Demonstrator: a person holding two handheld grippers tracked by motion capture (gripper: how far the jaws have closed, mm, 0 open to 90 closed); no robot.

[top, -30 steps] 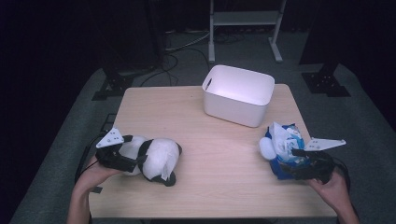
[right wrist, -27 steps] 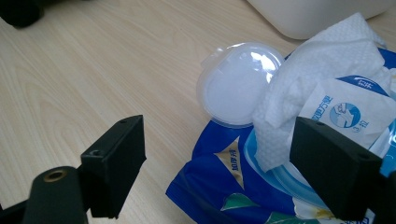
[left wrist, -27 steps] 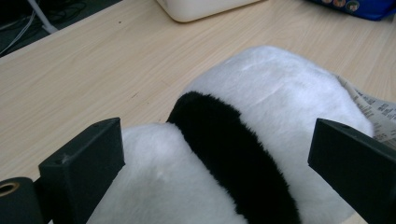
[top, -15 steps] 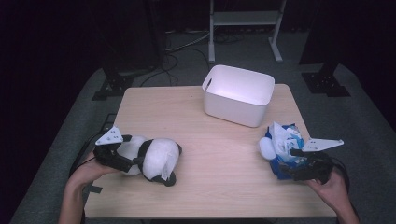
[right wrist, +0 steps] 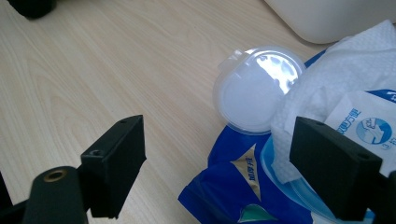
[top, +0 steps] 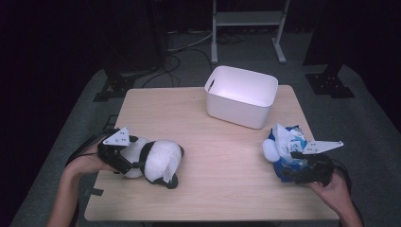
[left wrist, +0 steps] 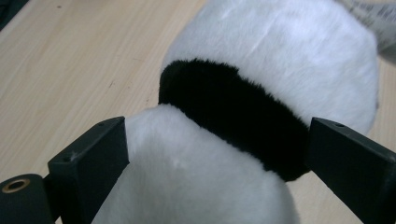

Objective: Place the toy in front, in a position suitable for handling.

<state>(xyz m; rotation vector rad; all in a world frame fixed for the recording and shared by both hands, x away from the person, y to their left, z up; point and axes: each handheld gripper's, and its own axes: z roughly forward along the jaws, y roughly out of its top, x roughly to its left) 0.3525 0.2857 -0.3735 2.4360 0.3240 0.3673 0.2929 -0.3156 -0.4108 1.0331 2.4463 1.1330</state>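
Note:
A black-and-white panda plush (top: 158,161) lies on its side at the front left of the wooden table (top: 222,142). My left gripper (top: 134,160) reaches in from the left, and the plush's white fur (left wrist: 196,177) fills the gap between its jaws. The jaws have just been closing a little and still stand wide. At the front right lies a blue wet-wipe pack (top: 286,151) with its round white lid (right wrist: 252,93) flipped up and a white wipe (right wrist: 336,65) pulled out. My right gripper (top: 289,166) hovers open over the pack (right wrist: 233,186).
A white plastic bin (top: 241,94) stands at the back of the table, right of centre; its wall (right wrist: 327,18) shows just beyond the wipe pack. Bare wood lies between the plush and the pack. A metal stand and cables are on the floor behind.
The person's left forearm has swung slightly outward while the left gripper stays at the panda. The right hand and the wipe pack have not moved.

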